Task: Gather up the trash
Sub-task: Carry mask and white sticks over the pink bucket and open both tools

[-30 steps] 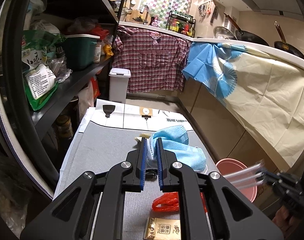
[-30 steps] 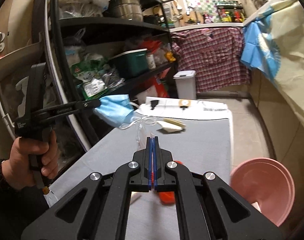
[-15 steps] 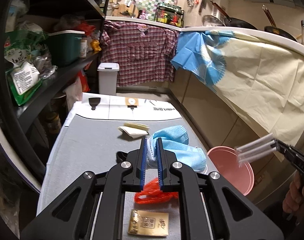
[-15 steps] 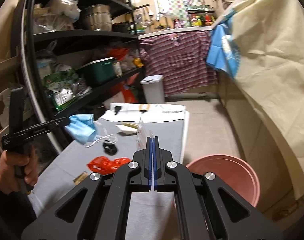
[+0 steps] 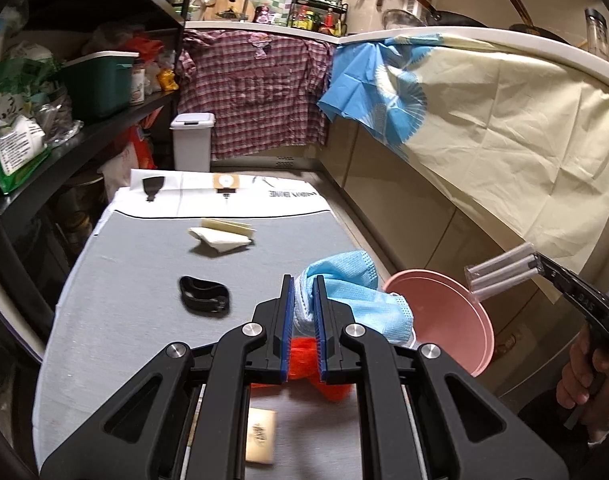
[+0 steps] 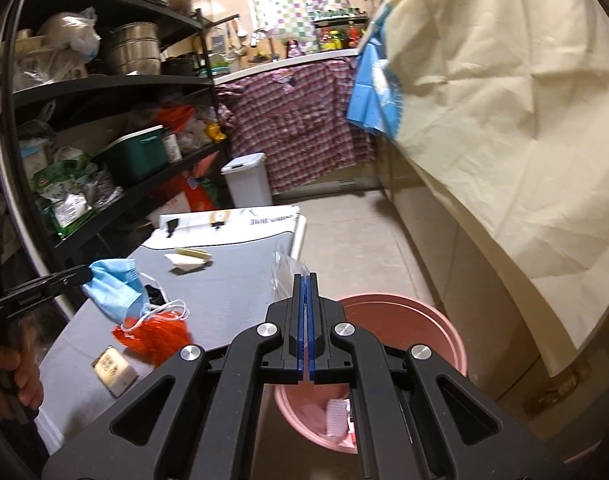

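Note:
My left gripper (image 5: pixel 304 286) is shut on a blue face mask (image 5: pixel 360 300) and holds it above the grey table's right edge, beside the pink bucket (image 5: pixel 464 320). In the right wrist view the mask (image 6: pixel 114 288) hangs over the table with its white ear loops dangling. My right gripper (image 6: pixel 306 280) is shut on a clear plastic wrapper (image 6: pixel 286 272) above the near rim of the pink bucket (image 6: pixel 424 320), which holds some trash. In the left wrist view the wrapper (image 5: pixel 500 272) hangs over the bucket.
On the grey table (image 5: pixel 144 300) lie a red net bag (image 6: pixel 156 336), a gold packet (image 6: pixel 114 370), a black item (image 5: pixel 203 300) and a folded cream paper (image 5: pixel 220 238). Black shelves (image 5: pixel 84 132) stand left, a cloth-draped counter (image 5: pixel 504 140) right, a white bin (image 5: pixel 192 140) behind.
Both grippers have swung right toward the pink bucket. The right gripper with the wrapper now sits over the bucket; the left has carried the mask to the table's right edge.

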Demonstrator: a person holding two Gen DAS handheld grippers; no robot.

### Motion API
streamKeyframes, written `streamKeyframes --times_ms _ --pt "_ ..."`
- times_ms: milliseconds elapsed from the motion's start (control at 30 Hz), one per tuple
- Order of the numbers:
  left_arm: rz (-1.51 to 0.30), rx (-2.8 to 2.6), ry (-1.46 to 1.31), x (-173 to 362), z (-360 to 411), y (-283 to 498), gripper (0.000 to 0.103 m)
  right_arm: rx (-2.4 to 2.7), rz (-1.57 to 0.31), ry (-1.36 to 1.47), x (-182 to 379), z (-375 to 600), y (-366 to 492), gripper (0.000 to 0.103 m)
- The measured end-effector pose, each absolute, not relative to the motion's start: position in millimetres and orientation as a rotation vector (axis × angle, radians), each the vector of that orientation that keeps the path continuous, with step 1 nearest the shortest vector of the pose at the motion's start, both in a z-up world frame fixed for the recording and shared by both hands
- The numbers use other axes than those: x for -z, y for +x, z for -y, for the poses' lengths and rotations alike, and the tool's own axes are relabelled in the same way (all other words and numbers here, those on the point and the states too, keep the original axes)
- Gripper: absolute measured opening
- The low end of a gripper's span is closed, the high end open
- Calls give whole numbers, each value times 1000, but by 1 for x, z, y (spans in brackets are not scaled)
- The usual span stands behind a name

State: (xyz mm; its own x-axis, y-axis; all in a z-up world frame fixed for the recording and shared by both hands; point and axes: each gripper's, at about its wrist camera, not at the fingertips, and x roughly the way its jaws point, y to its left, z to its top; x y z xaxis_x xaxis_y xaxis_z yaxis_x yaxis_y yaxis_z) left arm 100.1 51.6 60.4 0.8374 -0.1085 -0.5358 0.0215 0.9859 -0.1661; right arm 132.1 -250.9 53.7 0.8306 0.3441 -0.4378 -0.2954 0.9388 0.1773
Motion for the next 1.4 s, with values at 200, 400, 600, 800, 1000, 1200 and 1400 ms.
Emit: streamKeyframes --times_ms 200,400,600,800,1000,1200,1400 --pt "-587 95 -144 -55 -27 105 10 -295 -491 127 -48 266 139 1" --pt "-601 119 -129 -51 -2 117 10 -259 -486 136 -46 274 140 1" --pt "-615 150 -108 -45 23 131 10 -221 -480 139 -44 282 143 1" --pt "-627 190 -83 -41 50 142 10 -186 -492 178 -39 296 150 1" --pt "-643 220 -64 -34 74 155 10 -168 -498 180 -35 300 154 1" --pt "-675 227 -43 -22 88 175 10 -154 -507 172 -32 303 161 1" --pt "-708 234 -40 -9 100 196 10 -137 -532 164 -26 304 169 1"
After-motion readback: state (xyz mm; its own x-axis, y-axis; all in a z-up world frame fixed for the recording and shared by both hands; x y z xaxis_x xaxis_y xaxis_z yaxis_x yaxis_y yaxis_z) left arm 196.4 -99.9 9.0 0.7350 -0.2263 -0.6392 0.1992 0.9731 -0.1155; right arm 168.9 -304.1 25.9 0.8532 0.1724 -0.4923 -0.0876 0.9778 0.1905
